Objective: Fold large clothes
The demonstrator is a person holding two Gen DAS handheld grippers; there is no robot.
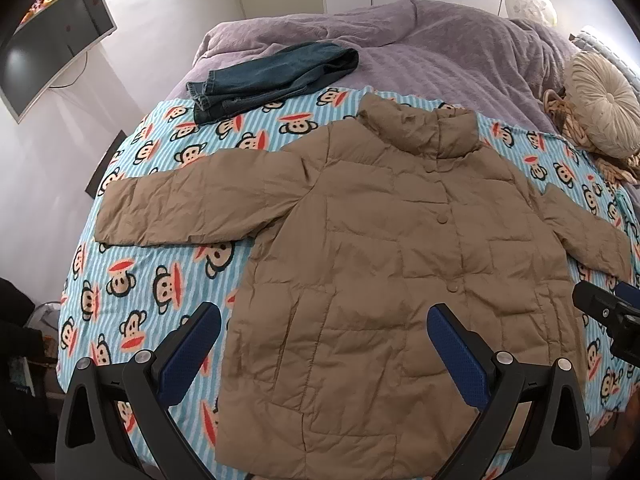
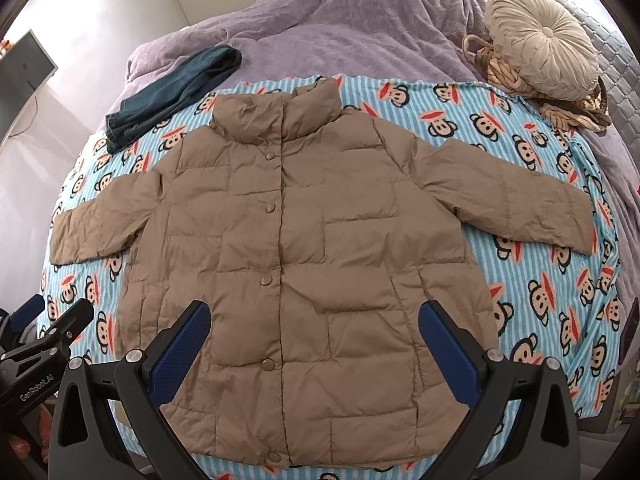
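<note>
White bedroom walls are surrounding a bed (image 2: 360, 32) where a tan jacket (image 2: 312, 248) is lying flat on a monkey-print blanket (image 2: 532, 300); left tool (image 1: 324, 332) and right tool (image 2: 314, 328) are hovering, both spread wide.

Tan jacket (image 2: 304, 240); blue-striped monkey-print blanket (image 2: 532, 272); lilac bedspread (image 2: 360, 28).

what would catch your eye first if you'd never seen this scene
The tan puffer jacket dominates: it lies buttoned, face up, sleeves spread, on the loud monkey-print blanket at the near end of the bed. Beyond its collar, folded jeans sit to the left, on the edge of a purple cover. Both the left gripper and right gripper hover open over the hem.
</note>
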